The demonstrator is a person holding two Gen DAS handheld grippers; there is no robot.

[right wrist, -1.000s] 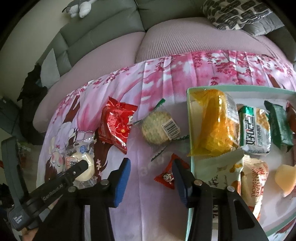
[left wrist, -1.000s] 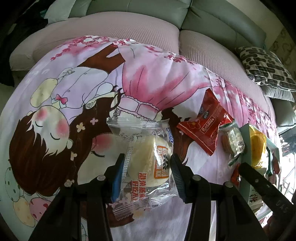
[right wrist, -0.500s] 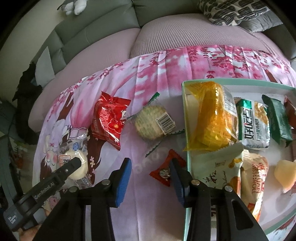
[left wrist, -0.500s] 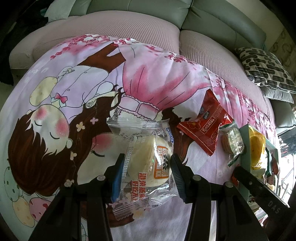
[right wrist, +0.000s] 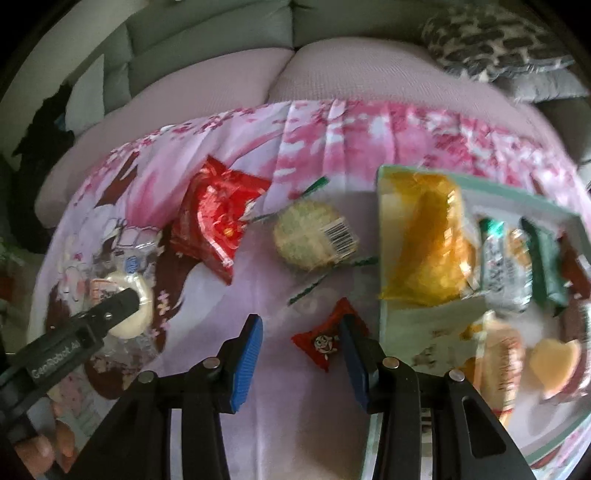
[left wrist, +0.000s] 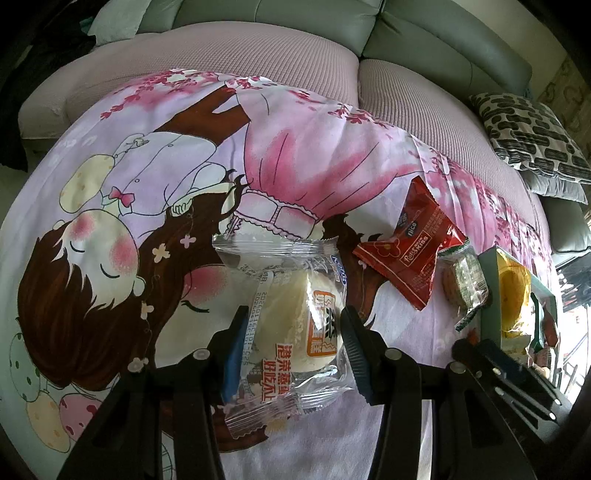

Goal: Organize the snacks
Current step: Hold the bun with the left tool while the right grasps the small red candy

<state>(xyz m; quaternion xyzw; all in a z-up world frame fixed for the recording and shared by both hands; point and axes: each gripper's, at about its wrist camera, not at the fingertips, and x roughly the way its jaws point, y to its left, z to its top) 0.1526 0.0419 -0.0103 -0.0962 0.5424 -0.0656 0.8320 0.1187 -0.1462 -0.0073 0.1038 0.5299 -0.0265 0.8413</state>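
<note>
The left gripper [left wrist: 291,354] has its jaws wide apart, one on each side of a steamed cake packet [left wrist: 291,325]; the clear bag with the pale round cake lies flat between the blue pads [left wrist: 232,360], and it is hard to tell if the pads touch the wrapper yet. Past the right jaw and a bit farther out lies a red snack packet [left wrist: 413,251]; just beyond that sits a round cracker [left wrist: 460,284] in clear wrap, next to the wall of a green tray [left wrist: 487,291]. All of it rests on a pink cartoon blanket [left wrist: 147,206] with a sleeping girl drawn on it; a gray sofa [left wrist: 295,22] stands far ahead of the jaws.

The right gripper [right wrist: 303,354] also has its jaws wide apart and holds nothing; a small red candy packet [right wrist: 325,341] lies on the blanket just inside the right jaw, and it looks very near the pad, but the blur hides any touch. Ahead of the jaws sits the round cracker, and ahead to the left is the red snack packet. Off to the right of the jaws is the green tray, with a yellow packet [right wrist: 424,243] and other wrapped snacks inside. Far off to the left of the jaws, the left gripper shows over the steamed cake packet.
</note>
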